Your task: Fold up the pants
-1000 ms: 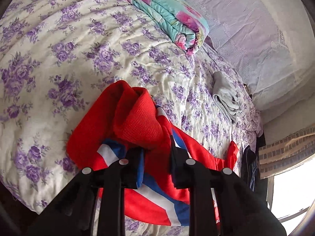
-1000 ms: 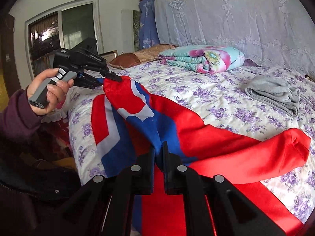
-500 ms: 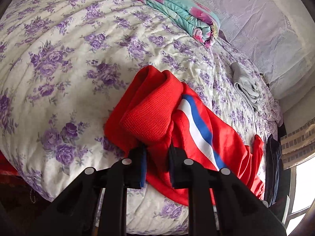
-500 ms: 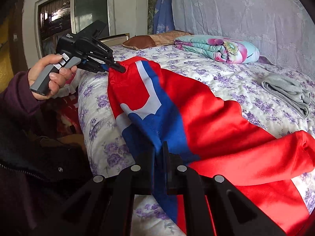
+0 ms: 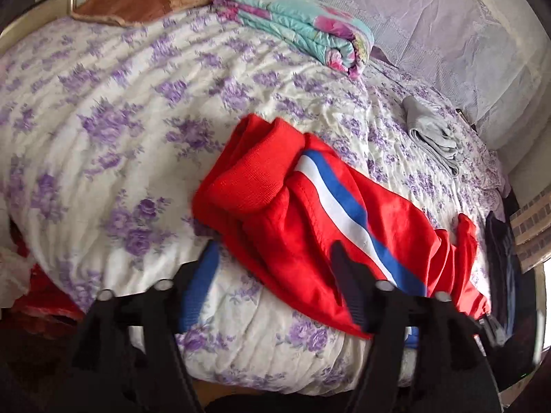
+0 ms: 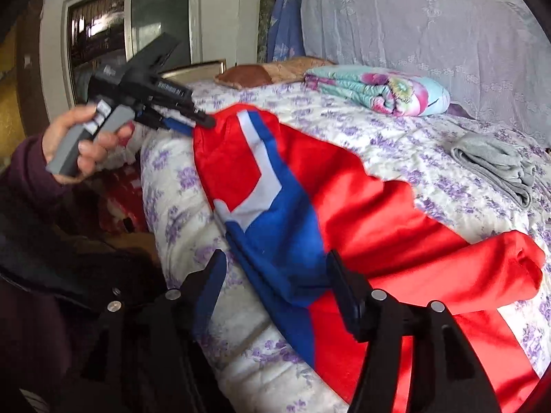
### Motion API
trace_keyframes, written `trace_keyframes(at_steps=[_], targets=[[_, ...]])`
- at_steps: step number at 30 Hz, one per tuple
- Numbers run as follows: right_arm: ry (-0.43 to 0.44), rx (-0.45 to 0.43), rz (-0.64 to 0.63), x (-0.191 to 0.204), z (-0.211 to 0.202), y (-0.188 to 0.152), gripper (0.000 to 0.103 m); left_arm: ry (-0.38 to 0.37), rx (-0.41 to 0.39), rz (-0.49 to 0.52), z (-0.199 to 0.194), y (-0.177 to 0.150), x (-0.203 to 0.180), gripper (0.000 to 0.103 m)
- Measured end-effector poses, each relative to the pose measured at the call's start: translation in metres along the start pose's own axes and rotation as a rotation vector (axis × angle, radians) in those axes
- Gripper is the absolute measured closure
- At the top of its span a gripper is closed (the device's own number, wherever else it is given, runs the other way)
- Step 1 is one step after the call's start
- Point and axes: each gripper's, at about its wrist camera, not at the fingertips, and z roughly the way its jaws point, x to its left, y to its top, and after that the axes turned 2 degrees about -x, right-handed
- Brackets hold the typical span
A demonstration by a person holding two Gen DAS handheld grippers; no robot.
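Red pants [image 5: 310, 213] with a blue and white stripe lie along the near edge of the bed, their ribbed red band [image 5: 248, 172] bunched at the left end. My left gripper [image 5: 273, 254] hovers just short of that end. Its jaws are opening, and the cloth lies loose between the fingers with no pad pressing on it. In the right wrist view the pants [image 6: 361, 199] stretch away to the right. My right gripper [image 6: 275, 261] is opening too, and a blue fold sags between its spread fingers. A hand [image 6: 79, 144] holds the left gripper [image 6: 201, 124] at the pants' far corner.
The bed carries a white quilt with purple flowers [image 5: 120, 120]. A folded teal floral blanket [image 5: 303, 24] and a brown pillow [image 5: 137, 0] lie at the head. A folded grey garment [image 5: 434, 137] rests at the right. A window [image 6: 137, 27] is behind the hand.
Both grippers were shut on the pants and now stand open, and the cloth has dropped onto the quilt. The left gripper has drawn back from the ribbed band toward the bed's edge.
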Motion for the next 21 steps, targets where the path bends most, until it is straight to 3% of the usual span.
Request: trace_keyframes(at_steps=[1, 2, 3, 5, 7, 10, 13, 14, 15, 16, 17, 18, 21], targets=[[-0.061, -0.028, 0.027, -0.010, -0.013, 0.008, 0.029, 0.026, -0.062, 0.036, -0.017, -0.003, -0.007, 0.022], [-0.150, -0.053, 0.063, -0.024, -0.024, 0.017, 0.011, 0.046, -0.106, 0.082, -0.031, -0.006, -0.018, 0.021], [-0.270, -0.072, 0.118, -0.044, -0.035, 0.026, 0.003, 0.045, -0.135, 0.126, -0.041, -0.008, -0.030, 0.021], [-0.448, -0.070, 0.244, -0.094, -0.044, 0.040, 0.003, -0.022, -0.146, 0.199, -0.049, -0.013, -0.055, 0.015], [-0.563, 0.015, 0.377, -0.148, -0.033, 0.048, 0.003, -0.084, -0.120, 0.262, -0.039, -0.020, -0.079, 0.015], [-0.594, 0.134, 0.539, -0.206, 0.001, 0.049, 0.003, -0.146, 0.004, 0.304, 0.007, -0.037, -0.108, 0.015], [-0.686, 0.319, 0.565, -0.230, 0.054, 0.037, 0.003, -0.192, 0.160, 0.302, 0.056, -0.063, -0.122, 0.015], [-0.714, 0.389, 0.521, -0.230, 0.074, 0.030, 0.010, -0.172, 0.162, 0.321, 0.063, -0.071, -0.126, 0.015], [-0.721, 0.456, 0.462, -0.227, 0.091, 0.020, 0.025, -0.142, 0.142, 0.352, 0.065, -0.078, -0.131, 0.015], [-0.702, 0.509, 0.419, -0.224, 0.100, 0.010, 0.071, -0.126, 0.125, 0.379, 0.064, -0.085, -0.135, 0.013], [-0.694, 0.473, 0.414, -0.220, 0.092, 0.005, 0.087, -0.128, 0.120, 0.389, 0.063, -0.088, -0.136, 0.013], [-0.684, 0.411, 0.433, -0.218, 0.073, 0.004, 0.092, -0.136, 0.119, 0.386, 0.062, -0.088, -0.135, 0.013], [-0.623, 0.099, 0.507, -0.202, -0.027, 0.000, 0.094, -0.177, 0.124, 0.352, 0.062, -0.085, -0.125, 0.012]])
